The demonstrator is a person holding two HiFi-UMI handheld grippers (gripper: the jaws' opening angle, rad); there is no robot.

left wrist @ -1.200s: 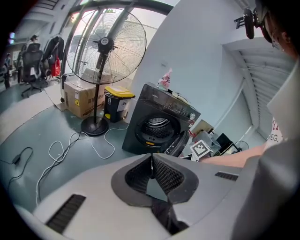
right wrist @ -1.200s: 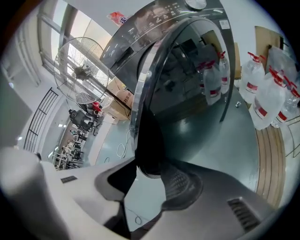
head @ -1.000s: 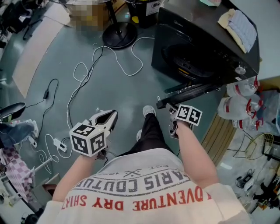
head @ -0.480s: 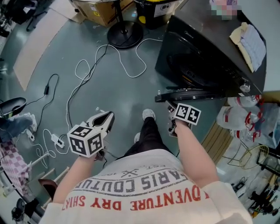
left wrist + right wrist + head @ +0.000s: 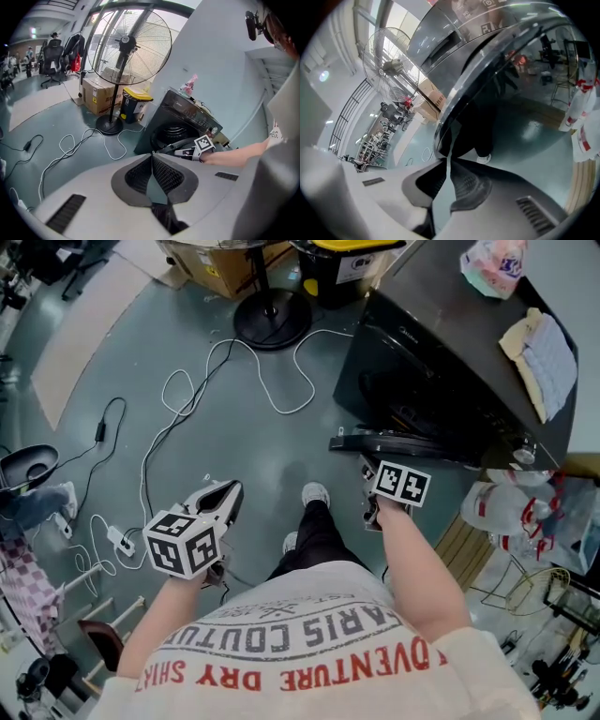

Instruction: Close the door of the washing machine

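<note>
Nearest, the left tongs hang over the bare floor, well apart from the machine. Their pads are drawn together with nothing between them, and they play no part in this step.

The right tongs are reached forward to the door of the washing machine. Their jaws have just been closing. In the right gripper view the pads meet at the tips with only floor showing in the slit behind them, and the door's dark rim sits right at those tips. I cannot tell whether a thin edge of that rim is pinched or only touched.

The door stands swung out from the front, seen edge-on from above, with the dark drum opening uncovered behind it. So the task is at its start: contact is being made and the door is not yet shut.

The next move likely calls for a steady push on the rim. It should follow the door's arc toward the opening and keep the tips from slipping off the curved glass, then press firmly enough for the latch to catch.

Further off, a white cable loops on the floor beside a fan's round base.
</note>
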